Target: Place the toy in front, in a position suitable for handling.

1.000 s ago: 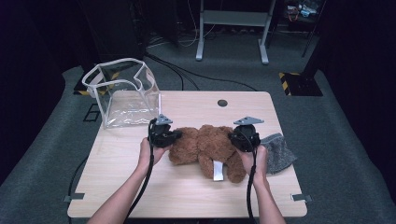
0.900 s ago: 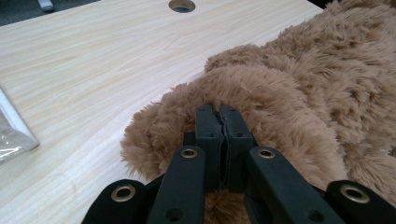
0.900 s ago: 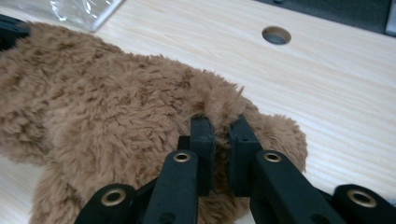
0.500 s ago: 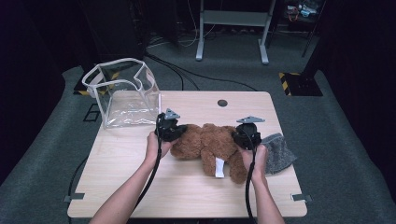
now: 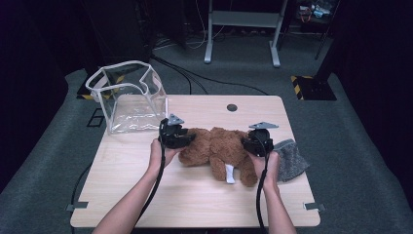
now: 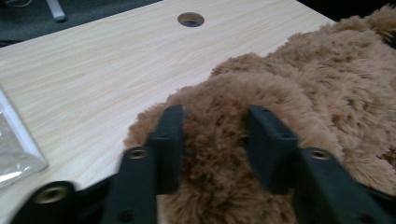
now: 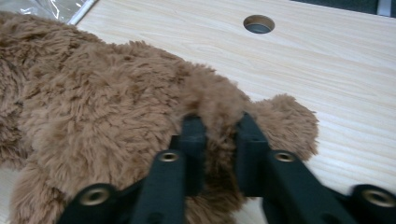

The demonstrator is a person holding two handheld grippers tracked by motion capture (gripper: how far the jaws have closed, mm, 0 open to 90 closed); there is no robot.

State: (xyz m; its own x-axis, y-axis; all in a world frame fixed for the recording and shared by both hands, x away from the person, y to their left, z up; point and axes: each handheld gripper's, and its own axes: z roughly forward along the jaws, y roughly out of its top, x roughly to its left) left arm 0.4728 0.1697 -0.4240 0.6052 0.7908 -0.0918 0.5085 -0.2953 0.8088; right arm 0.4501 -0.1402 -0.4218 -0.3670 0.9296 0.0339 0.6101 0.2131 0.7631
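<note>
A brown plush teddy bear (image 5: 216,148) lies flat at the middle of the light wooden bench (image 5: 195,195), its body running from nine o'clock to three o'clock in the high view, with a white tag (image 5: 229,173) sticking out at its six o'clock edge.

The left hand-held gripper (image 5: 187,141) sits at the bear's nine o'clock end. Its jaws have just been opening, and in the left gripper view they stand part spread with a thick roll of brown fur (image 6: 215,140) between them, the pads lying against the pile on both sides.

The right hand-held gripper (image 5: 246,145) sits at the bear's three o'clock end. Its jaws have also just been opening; in the right gripper view they stand closer together, with a narrow fold of fur (image 7: 217,126) between them and touching both pads. Whether either gripper pinches firmly or merely rests in the fur I cannot tell.

A clear plastic bag (image 5: 129,102) stands open at the bench's ten o'clock corner, apart from the bear. A grey cloth (image 5: 291,158) lies at the three o'clock edge, just beside the right hand (image 5: 268,165). A round cable hole (image 5: 232,107) sits at twelve o'clock.
</note>
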